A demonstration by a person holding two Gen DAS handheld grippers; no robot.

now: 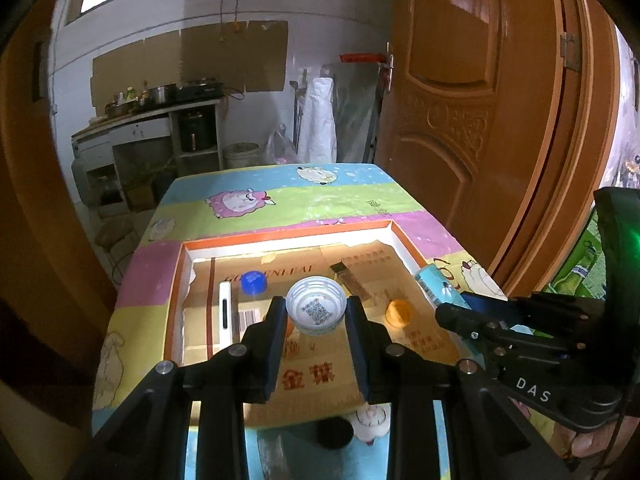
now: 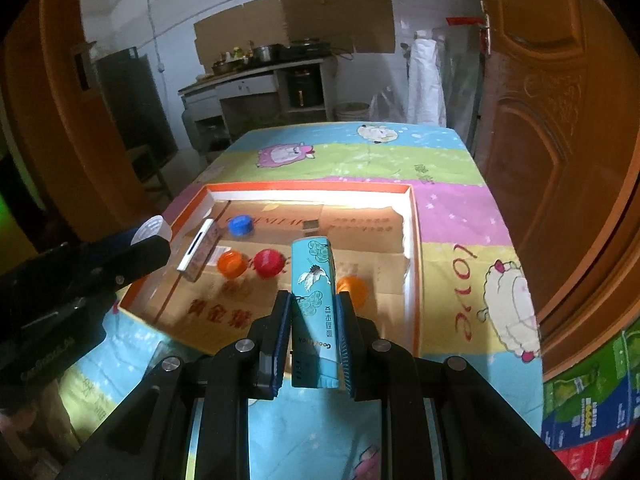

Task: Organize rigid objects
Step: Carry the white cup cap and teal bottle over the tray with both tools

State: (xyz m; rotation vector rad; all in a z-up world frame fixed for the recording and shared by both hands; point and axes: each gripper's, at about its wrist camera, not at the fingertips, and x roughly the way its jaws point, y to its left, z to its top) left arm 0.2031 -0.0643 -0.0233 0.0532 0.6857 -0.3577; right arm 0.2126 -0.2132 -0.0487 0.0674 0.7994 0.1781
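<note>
The left tool (image 1: 316, 312) is gripping a white bottle cap (image 1: 316, 305) between its two fingers, open side up, with a printed code square showing inside; the jaws are standing partly apart, closed on the cap's sides. The cap is hanging above the near half of a shallow orange-rimmed tray (image 2: 414, 240) lined with cardboard.

The right tool (image 2: 313, 314) is clamping a slim teal box (image 2: 314, 300) printed with a crane, the jaws nearly together on its narrow sides. The box is pointing forward, its far end reaching over the tray's near edge.

Inside the tray, from near to far, an orange cap (image 2: 352, 289) is lying just right of the teal box, a red cap (image 2: 267, 262) and another orange cap (image 2: 230, 264) are sitting side by side at mid-tray, a white slotted box (image 2: 197, 249) is lying along the left wall, and a blue cap (image 2: 240, 225) and a small dark strip (image 1: 351, 280) are resting toward the far wall.

The tray is resting on a counter covered by a sheep-patterned cloth (image 2: 460, 216).
</note>
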